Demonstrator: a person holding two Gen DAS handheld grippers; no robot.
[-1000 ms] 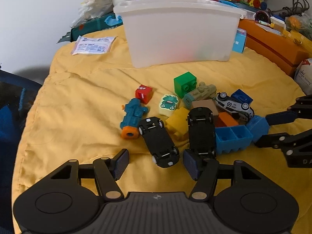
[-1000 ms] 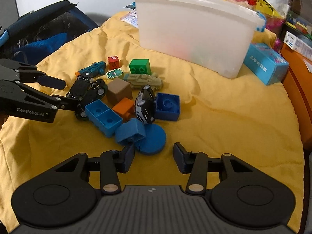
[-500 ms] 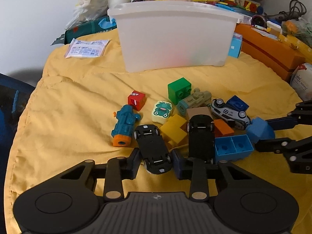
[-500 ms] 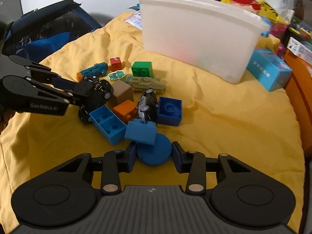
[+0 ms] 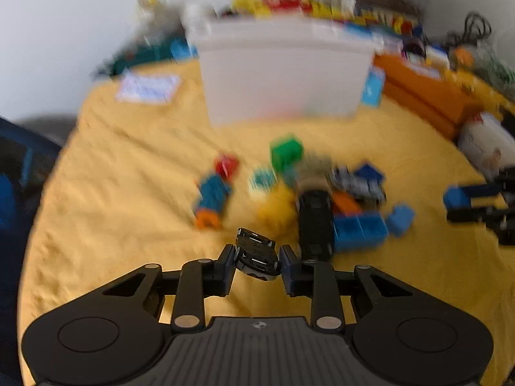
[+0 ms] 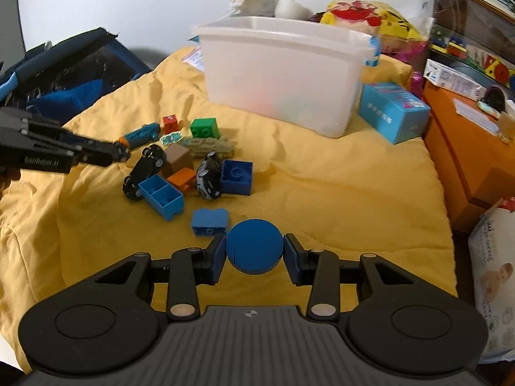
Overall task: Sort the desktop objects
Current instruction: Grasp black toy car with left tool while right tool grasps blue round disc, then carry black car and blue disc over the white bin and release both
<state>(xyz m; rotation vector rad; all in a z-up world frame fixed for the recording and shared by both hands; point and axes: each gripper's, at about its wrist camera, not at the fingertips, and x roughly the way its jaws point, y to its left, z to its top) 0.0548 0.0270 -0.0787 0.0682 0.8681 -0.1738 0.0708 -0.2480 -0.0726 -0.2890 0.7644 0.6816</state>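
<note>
Two grips, both thin — either toy could drop short of the bin.

White bin (image 6: 280,74) stood at twelve o'clock; right hand-held gripper (image 6: 254,254) pinched the blue disc (image 6: 254,246) by its rim, left hand-held gripper (image 5: 257,259) was closing on a tilted black car (image 5: 257,252) — it might twist free.

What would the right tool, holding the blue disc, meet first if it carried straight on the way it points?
Probably the light blue brick, just beyond the right tool and its blue disc, slightly left of centre; depth is uncertain.

light: even, soft | left view: motion-blurred | right view: sharp | edges: fisheye-bent
</note>
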